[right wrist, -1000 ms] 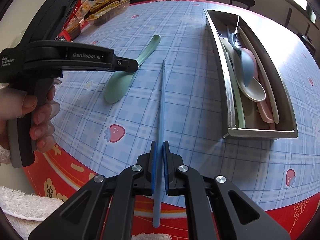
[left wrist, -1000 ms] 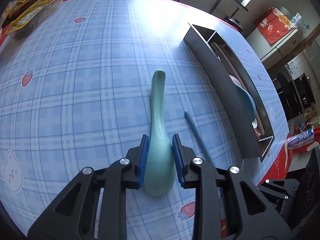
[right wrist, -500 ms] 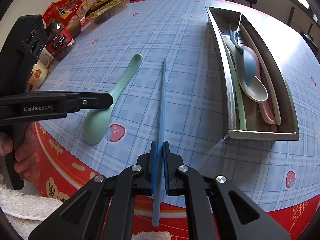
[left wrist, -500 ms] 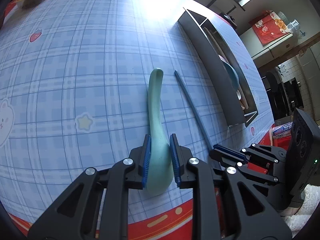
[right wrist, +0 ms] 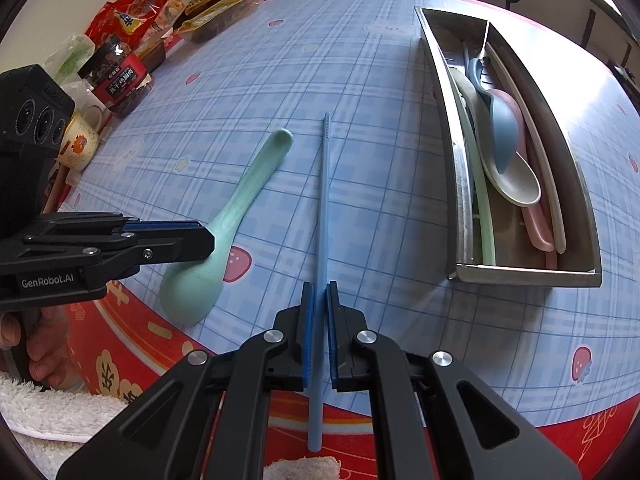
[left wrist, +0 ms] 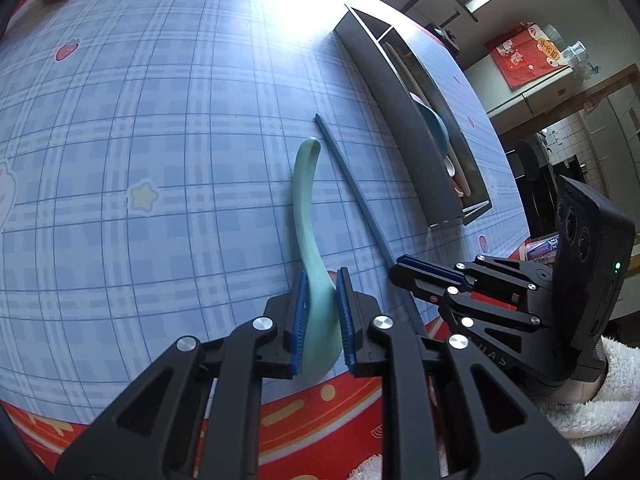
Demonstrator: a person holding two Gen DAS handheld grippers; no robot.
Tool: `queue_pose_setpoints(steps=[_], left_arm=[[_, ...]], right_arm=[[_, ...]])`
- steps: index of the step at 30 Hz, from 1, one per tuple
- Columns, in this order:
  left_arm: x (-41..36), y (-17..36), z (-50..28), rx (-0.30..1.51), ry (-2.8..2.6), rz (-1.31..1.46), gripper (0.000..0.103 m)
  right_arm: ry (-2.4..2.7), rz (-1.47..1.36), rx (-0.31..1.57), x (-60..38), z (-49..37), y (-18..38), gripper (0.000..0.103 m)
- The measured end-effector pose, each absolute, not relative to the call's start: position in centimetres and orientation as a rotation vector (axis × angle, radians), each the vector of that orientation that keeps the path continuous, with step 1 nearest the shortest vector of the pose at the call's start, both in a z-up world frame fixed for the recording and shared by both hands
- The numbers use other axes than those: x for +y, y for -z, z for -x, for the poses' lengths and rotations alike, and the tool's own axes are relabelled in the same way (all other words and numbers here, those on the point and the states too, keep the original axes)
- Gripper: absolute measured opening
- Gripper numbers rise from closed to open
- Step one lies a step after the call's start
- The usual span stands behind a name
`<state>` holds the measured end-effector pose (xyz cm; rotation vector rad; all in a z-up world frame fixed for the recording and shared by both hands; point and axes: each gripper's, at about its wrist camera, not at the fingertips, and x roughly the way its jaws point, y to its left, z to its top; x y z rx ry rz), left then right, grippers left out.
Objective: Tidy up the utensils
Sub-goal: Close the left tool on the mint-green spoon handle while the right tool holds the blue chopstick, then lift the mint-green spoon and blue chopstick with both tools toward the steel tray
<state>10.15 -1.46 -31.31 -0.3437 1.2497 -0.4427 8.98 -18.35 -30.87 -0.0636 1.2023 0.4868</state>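
The left gripper [left wrist: 322,314] has its jaws closed on the bowl of one green spoon [left wrist: 306,204], handle running toward the frame's top. The right gripper [right wrist: 319,330] has its jaws clamped on one blue chopstick [right wrist: 322,200], pointing straight up the frame. Both lie beside each other on the surface [right wrist: 360,80]. At right, the metal tray [right wrist: 520,274] holds several more utensils lengthwise.

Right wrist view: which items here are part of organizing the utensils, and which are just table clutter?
Part of the job:
green spoon, in the left gripper
blue chopstick, in the right gripper
metal utensil tray with spoons already inside

Just lying about:
snack packets
dark jar
mug
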Motion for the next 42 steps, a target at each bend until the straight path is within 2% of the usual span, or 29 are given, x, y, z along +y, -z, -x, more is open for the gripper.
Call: queue_pose_setpoints(steps=[26, 30, 42], left_arm=[[-4.2, 31.9, -11.7, 1.24, 0.403, 0.198, 0.018], [-4.6, 30.9, -11.0, 1.223, 0.435, 0.165, 0.01], [-4.4, 32.1, -10.8, 1.223, 0.413, 0.148, 0.014]], right_arm=[[-0.511, 0.048, 1.22, -18.5, -9.1, 30.9, 0.007], [-0.514, 0.046, 1.222, -18.6, -9.1, 30.9, 0.007], [-0.517, 0.02, 1.226, -19.0, -9.0, 31.0, 0.007]])
